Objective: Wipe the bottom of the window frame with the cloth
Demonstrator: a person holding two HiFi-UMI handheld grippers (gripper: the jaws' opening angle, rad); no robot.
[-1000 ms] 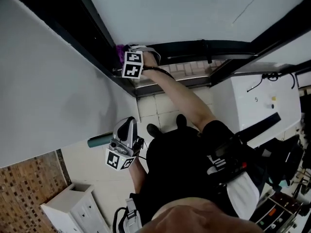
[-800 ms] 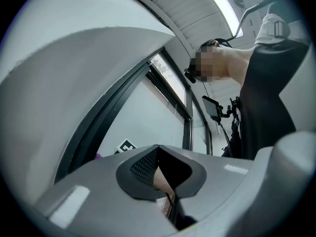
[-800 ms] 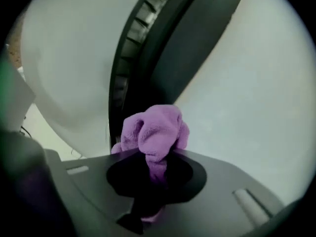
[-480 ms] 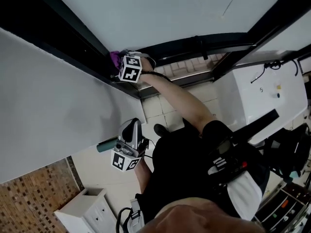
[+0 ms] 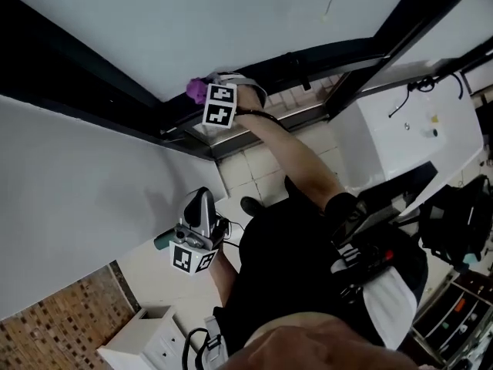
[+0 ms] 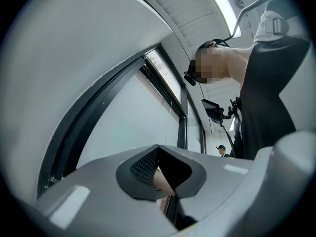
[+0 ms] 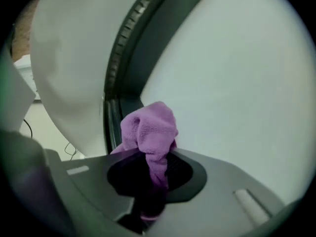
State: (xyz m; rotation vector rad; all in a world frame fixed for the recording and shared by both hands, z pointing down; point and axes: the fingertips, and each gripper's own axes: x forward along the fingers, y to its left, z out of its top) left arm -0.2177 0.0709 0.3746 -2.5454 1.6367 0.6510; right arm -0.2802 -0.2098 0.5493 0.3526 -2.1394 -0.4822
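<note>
A purple cloth [image 7: 149, 132] bulges out of my right gripper [image 7: 150, 174], whose jaws are shut on it. In the head view the cloth [image 5: 196, 90] sits against the dark window frame [image 5: 115, 79], with the right gripper [image 5: 206, 99] held up at the frame's bottom rail. The black frame rail [image 7: 118, 78] runs just behind the cloth, next to the pale glass [image 7: 232, 78]. My left gripper [image 5: 199, 223] hangs lower, away from the window, near the wall; its jaws [image 6: 160, 174] are shut with nothing between them.
A white wall [image 5: 69, 206] lies below the frame at the left. A white appliance [image 5: 400, 129] stands at the right, a white drawer cabinet [image 5: 142, 338] at the bottom left. The floor is tiled [image 5: 254, 168]. A second person [image 6: 220, 150] stands far off.
The right gripper with the cloth has slid along the bottom of the window frame, and the cloth shows more. The left gripper has stayed low near the wall.
</note>
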